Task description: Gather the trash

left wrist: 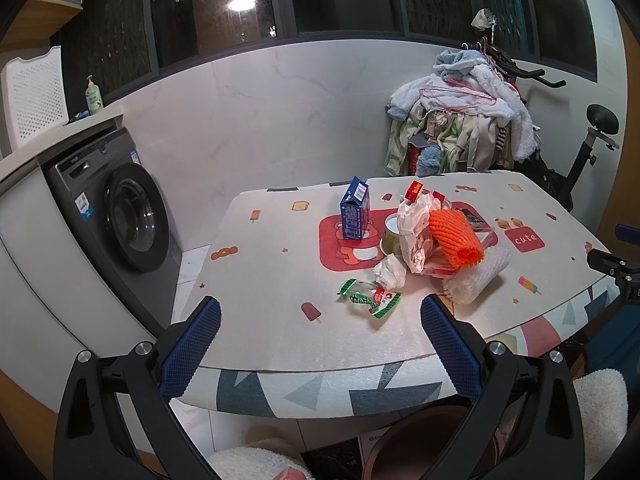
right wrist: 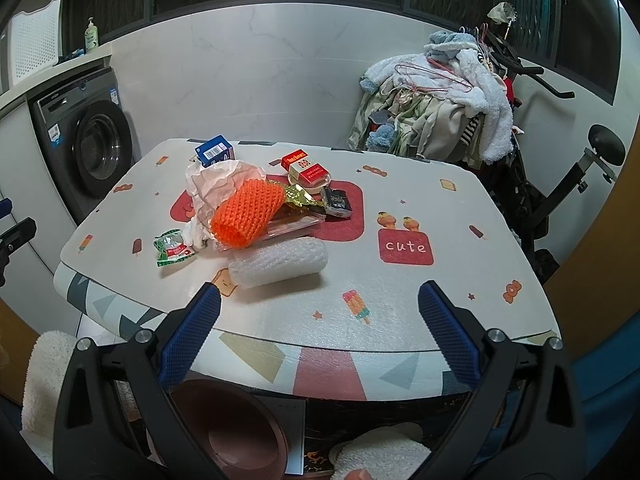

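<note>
While both grippers, left gripper (left wrist: 320,312) and right gripper (right wrist: 319,300), hang wide open and empty at the near edge of the table (right wrist: 460,220), only the right wrist view shows the black packet (right wrist: 337,202) behind the orange foam net (right wrist: 245,214). The trash pile sits mid-table; a brown bin (right wrist: 240,432) sits below, with a washing machine (left wrist: 120,216) at left.
</note>
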